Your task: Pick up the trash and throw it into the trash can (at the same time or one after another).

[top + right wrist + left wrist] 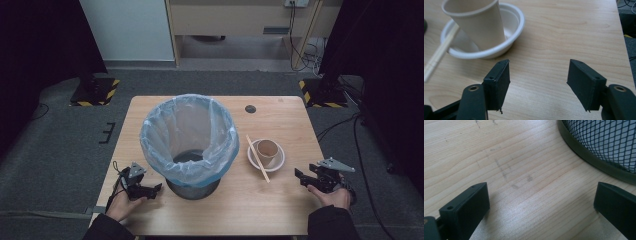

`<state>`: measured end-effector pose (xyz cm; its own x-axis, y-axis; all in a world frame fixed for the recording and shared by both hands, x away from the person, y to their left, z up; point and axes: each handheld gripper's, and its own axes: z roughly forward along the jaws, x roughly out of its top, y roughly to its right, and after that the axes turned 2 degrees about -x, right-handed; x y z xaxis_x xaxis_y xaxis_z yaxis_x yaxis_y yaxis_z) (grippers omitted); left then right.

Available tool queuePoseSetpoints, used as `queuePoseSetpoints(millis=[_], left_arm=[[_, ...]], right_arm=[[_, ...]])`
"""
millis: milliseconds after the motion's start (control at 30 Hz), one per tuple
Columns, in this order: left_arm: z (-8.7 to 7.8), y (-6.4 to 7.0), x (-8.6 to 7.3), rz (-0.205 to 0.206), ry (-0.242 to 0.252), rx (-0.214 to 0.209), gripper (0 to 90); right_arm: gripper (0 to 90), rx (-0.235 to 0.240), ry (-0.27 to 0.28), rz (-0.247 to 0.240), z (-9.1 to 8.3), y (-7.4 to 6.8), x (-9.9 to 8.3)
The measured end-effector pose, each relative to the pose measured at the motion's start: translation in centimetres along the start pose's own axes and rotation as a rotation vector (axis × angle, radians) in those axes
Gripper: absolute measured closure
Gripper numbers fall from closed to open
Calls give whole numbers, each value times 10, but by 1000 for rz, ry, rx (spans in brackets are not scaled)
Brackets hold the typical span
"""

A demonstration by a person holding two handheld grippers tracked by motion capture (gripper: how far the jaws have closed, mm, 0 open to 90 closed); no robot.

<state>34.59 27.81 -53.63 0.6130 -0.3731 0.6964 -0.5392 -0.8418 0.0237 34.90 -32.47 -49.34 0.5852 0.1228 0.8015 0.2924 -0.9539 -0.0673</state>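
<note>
A black mesh waste bin (190,142) lined with a pale blue bag stands in the middle of the wooden table (280,200). Right of it a white bowl (277,161) holds a tan paper cup (267,151), and wooden chopsticks (257,158) lie across the bowl's left rim. My left gripper (156,190) rests open on the table just left of the bin's base (596,162). My right gripper (301,177) is open near the table's right edge, its jaws a short way from the bowl (509,41) and cup (477,23), with the chopsticks (439,56) at that view's left.
A small dark round spot (250,109) sits near the table's far edge. Grey carpet surrounds the table, with black stands on hazard-striped bases (95,92) at both far corners and cables (350,125) on the floor at the right.
</note>
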Motion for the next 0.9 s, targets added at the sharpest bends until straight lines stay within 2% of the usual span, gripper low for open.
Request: queuePoseSetpoints(millis=[200, 467, 900], left_arm=[[0, 0, 0, -1, 0, 1, 0], [0, 0, 0, -1, 1, 1, 0], [0, 0, 0, -2, 1, 2, 0]], right_arm=[[346, -7, 40, 24, -9, -1, 11], [337, 15, 105, 33, -21, -7, 27], [330, 29, 206, -1, -37, -23, 67]])
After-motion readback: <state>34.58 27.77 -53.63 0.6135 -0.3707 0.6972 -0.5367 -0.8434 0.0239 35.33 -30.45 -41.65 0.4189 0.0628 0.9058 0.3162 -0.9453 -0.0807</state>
